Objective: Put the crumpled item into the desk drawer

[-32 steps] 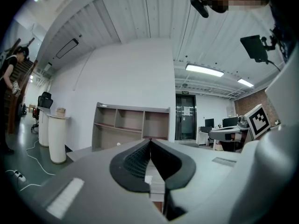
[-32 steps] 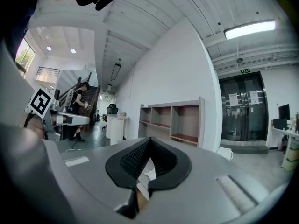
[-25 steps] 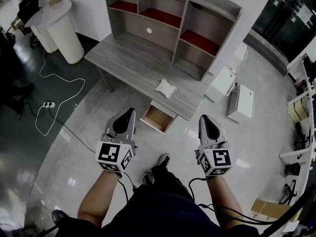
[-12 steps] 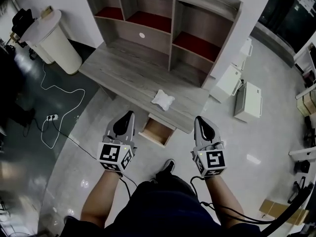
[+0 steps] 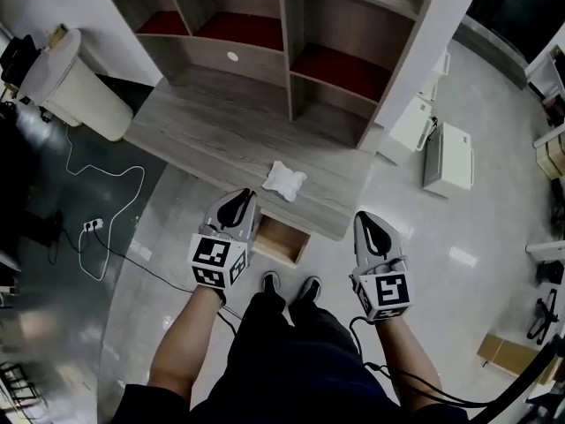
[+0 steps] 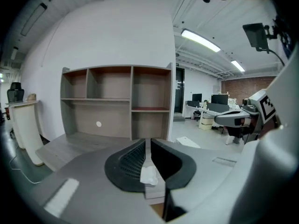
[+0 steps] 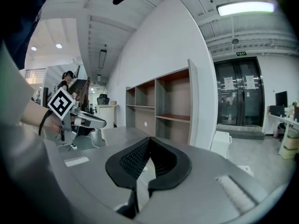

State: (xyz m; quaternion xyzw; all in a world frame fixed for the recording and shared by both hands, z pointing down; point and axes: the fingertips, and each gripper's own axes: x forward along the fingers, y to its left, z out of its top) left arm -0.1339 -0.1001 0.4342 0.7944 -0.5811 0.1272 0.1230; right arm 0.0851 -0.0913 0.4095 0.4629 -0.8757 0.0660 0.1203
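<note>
Nearby, open drawer [image 5: 284, 242], white bin [image 5: 71, 87], floor cable [image 5: 141, 177]

Matt grey wood-grain desk [image 5: 212, 135], glossy floor [image 5: 159, 268]

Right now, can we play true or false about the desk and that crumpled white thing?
1. The crumpled thing lies on the desk. True.
2. The drawer is closed. False: it is pulled open.
3. The left gripper holds the crumpled thing. False: its jaws are together on nothing, and the crumpled thing lies apart on the desk.
4. The right gripper has its jaws together. True.
</note>
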